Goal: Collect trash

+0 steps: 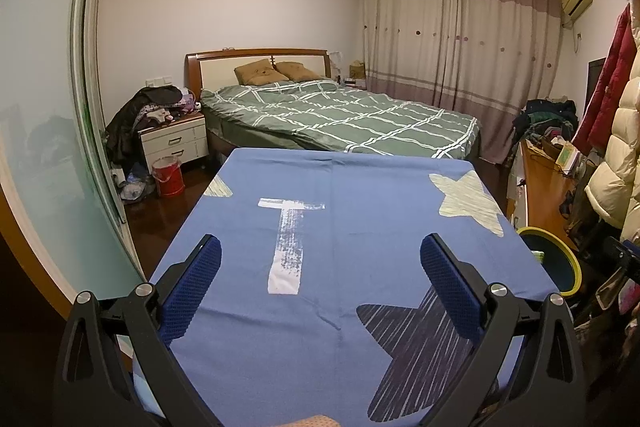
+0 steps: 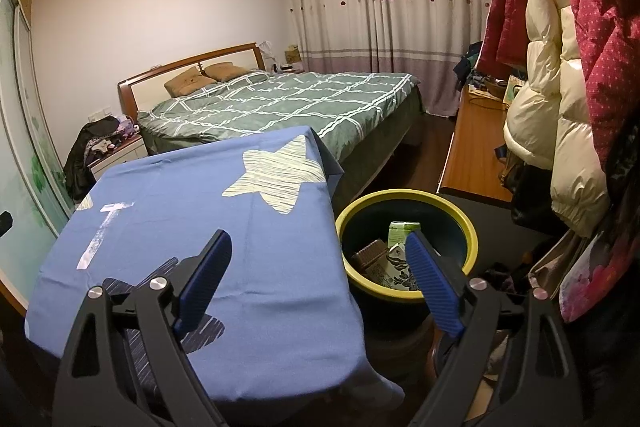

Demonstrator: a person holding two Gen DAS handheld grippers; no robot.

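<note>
Right wrist view: right gripper point(image 2: 320, 263) is tilting down, jaws released, between surface point(image 2: 200, 195) edge and bin point(image 2: 472, 231); left gripper point(image 1: 320, 267) is likewise hanging released.

Bin point(image 1: 568, 263) partly behind table point(image 1: 360, 195)

The left gripper point(image 1: 320, 255) hangs over a table draped in a blue cloth point(image 1: 340, 227), its blue-padded jaws spread wide with nothing between them. The cloth bears a white T mark point(image 1: 286, 243), a pale star point(image 1: 468, 203) far right and a dark star point(image 1: 416, 351) near right. A yellow-rimmed bin point(image 1: 560, 267) stands just beside the table's right edge. Beyond lies a bed point(image 1: 340, 119) with a green checked cover; a red bucket point(image 1: 168, 177) sits on the floor, far left.
</note>
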